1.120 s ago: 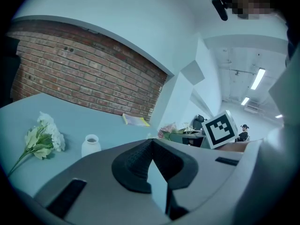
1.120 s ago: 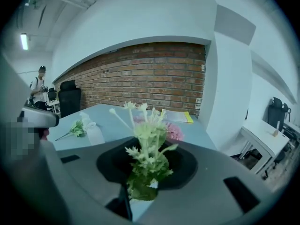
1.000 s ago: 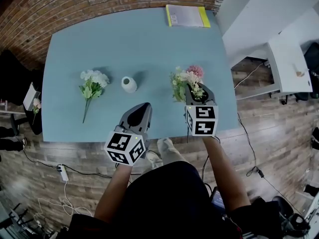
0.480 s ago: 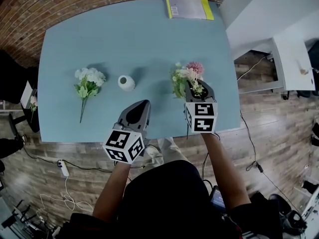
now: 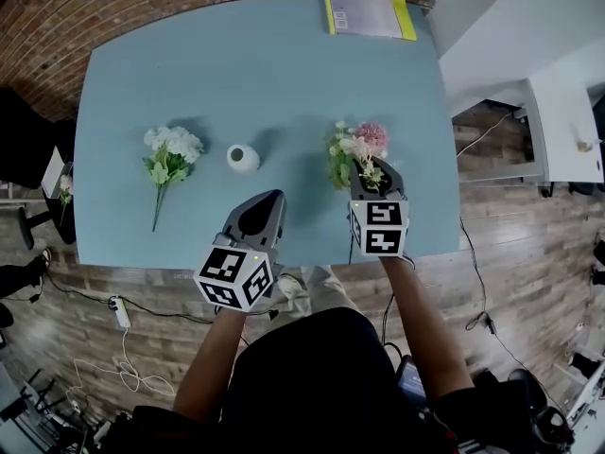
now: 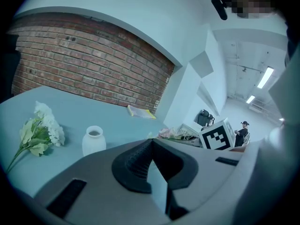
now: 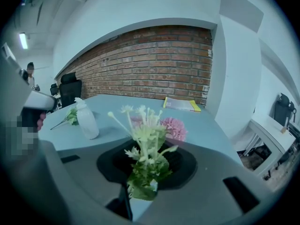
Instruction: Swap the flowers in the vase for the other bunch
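Observation:
A small white vase stands empty and upright mid-table on the blue table. To its left a white flower bunch lies flat. My right gripper is shut on the stems of a pink and white bunch, whose heads point away from me over the table's right front. In the right gripper view that bunch fills the jaws and the vase stands to the left. My left gripper is shut and empty, just short of the vase, with the white bunch further left.
A yellow-edged book lies at the table's far right edge. A white desk stands off to the right over wooden floor. A brick wall runs behind the table. The table's front edge is right under both grippers.
Both grippers have sunk a little toward the table, the right one still holding the pink bunch. The vase and the white bunch have not moved.

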A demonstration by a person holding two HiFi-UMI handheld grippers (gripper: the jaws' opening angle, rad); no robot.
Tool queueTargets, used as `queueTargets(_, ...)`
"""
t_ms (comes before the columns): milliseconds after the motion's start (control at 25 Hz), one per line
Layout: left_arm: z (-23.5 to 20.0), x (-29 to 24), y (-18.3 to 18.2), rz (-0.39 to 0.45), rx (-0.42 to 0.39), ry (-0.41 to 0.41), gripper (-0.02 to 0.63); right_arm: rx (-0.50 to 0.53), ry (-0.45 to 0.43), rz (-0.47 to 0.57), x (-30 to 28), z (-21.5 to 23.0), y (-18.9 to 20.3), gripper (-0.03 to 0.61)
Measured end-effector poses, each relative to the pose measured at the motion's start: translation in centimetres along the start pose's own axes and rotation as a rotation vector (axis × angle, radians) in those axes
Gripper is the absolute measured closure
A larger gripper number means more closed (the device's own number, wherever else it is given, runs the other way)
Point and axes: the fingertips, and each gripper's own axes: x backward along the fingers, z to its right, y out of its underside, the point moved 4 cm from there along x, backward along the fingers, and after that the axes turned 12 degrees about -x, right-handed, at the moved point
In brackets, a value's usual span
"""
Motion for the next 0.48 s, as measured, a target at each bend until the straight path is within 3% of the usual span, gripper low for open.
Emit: queueTargets(480,0.1,0.0,0.8,-0.028,-0.008,-0.009,0.611,0.004,0.000,-0.028,-0.9,0.7,1.4,0.465)
